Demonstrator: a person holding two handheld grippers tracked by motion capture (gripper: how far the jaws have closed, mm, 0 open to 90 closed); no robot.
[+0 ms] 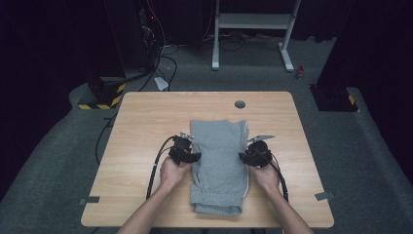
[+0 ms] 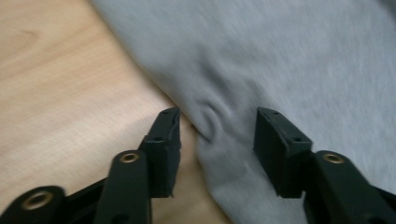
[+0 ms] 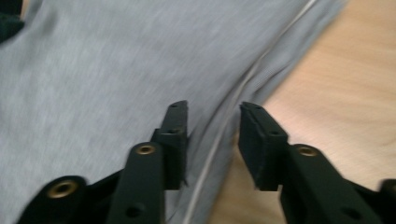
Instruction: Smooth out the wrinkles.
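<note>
A folded grey pair of sweatpants (image 1: 218,163) lies lengthwise in the middle of the wooden table (image 1: 141,126), cuffed end toward the near edge. My left gripper (image 1: 190,157) is at the garment's left edge, open, its jaws straddling the puckered fabric edge (image 2: 210,123). My right gripper (image 1: 243,157) is at the right edge, open, its jaws either side of the side seam with a white stripe (image 3: 224,130). The fabric (image 3: 93,70) between both pairs of jaws is not pinched.
A round cable hole (image 1: 239,104) sits in the table near its far edge. Grey tape marks (image 1: 89,200) lie at the near corners. Beyond the table stand a white desk frame (image 1: 253,29) and black-yellow striped bases (image 1: 102,95) on grey carpet.
</note>
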